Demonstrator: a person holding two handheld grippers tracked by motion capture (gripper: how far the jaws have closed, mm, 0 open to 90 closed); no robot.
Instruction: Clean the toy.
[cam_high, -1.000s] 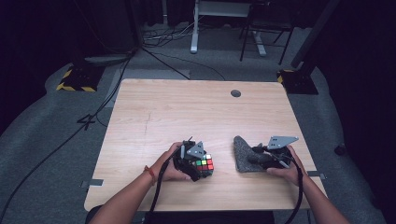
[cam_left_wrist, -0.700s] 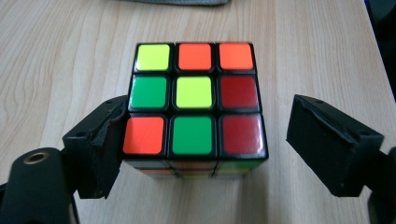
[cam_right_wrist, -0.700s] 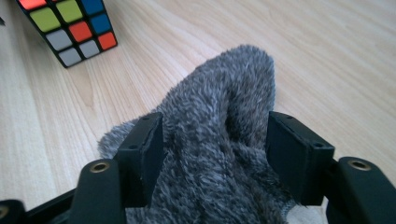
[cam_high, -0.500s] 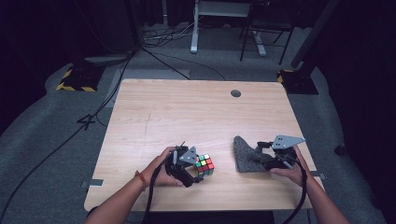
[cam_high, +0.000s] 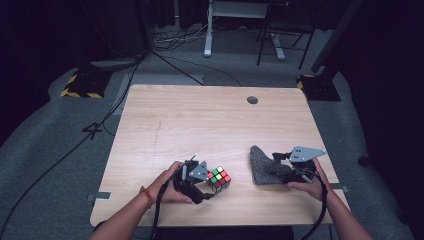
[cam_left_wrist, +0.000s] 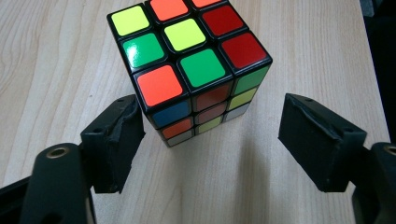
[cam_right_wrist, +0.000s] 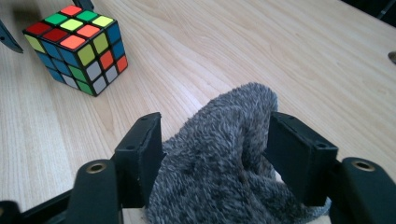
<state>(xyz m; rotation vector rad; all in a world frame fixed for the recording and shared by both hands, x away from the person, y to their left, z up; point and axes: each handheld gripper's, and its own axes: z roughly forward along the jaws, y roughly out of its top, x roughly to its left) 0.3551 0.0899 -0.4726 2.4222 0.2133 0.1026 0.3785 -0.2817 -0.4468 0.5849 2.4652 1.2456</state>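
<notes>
A scrambled colour cube (cam_high: 219, 179) stands on the wooden table (cam_high: 200, 120) near its front edge. My left gripper (cam_high: 209, 189) lies just left of it. In the left gripper view the cube (cam_left_wrist: 187, 65) sits ahead of the left gripper (cam_left_wrist: 210, 135); its jaws have just been closing but stand apart, and only the cube's near corner reaches between them. A grey fuzzy cloth (cam_high: 260, 167) lies to the right. My right gripper (cam_high: 277, 166) is at its right edge. Its jaws have just been closing, and the cloth (cam_right_wrist: 243, 102) bulges between the pads of the right gripper (cam_right_wrist: 215, 140), touching both.
A round cable hole (cam_high: 252, 100) sits near the table's far edge. Beyond the table are a grey floor with cables (cam_high: 165, 55), desk legs (cam_high: 207, 30) and yellow-black striped blocks (cam_high: 80, 85). The cube (cam_right_wrist: 77, 46) shows far left in the right gripper view.
My left gripper has drawn back to the left off the cube, which stays in place. The right gripper has risen a little at the cloth's edge.
</notes>
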